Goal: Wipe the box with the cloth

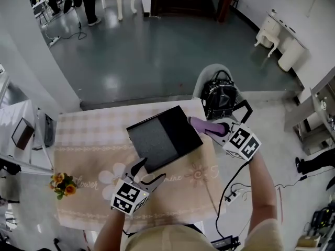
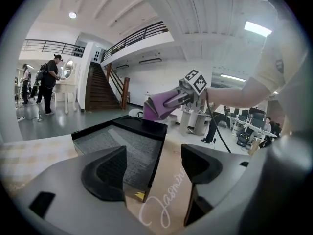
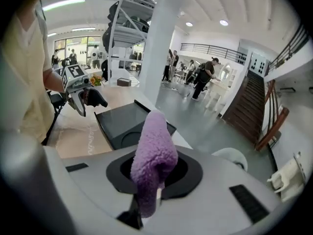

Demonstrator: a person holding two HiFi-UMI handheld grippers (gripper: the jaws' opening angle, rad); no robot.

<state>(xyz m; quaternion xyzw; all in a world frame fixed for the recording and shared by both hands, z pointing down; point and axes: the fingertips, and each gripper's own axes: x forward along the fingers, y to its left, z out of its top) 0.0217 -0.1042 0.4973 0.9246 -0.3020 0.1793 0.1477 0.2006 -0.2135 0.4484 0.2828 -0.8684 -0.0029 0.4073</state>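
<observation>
A flat black box point(image 1: 165, 135) lies at an angle on the beige tablecloth point(image 1: 89, 156). My left gripper point(image 1: 148, 172) stands open at the box's near corner. In the left gripper view the box point(image 2: 122, 146) has its near corner between the spread jaws of the left gripper point(image 2: 151, 168), and they do not clamp it. My right gripper point(image 1: 220, 129) is shut on a purple fluffy cloth point(image 1: 203, 125) at the box's right corner. In the right gripper view the cloth point(image 3: 154, 148) sticks up from the right gripper point(image 3: 151, 177), with the box point(image 3: 124, 124) beyond it.
A black handbag point(image 1: 220, 98) sits on a chair just past the table's far right corner. A small bunch of flowers point(image 1: 63, 184) lies at the table's left edge. A cable and power strip point(image 1: 233, 195) lie on the floor to the right. A side table point(image 1: 23, 132) stands at the left.
</observation>
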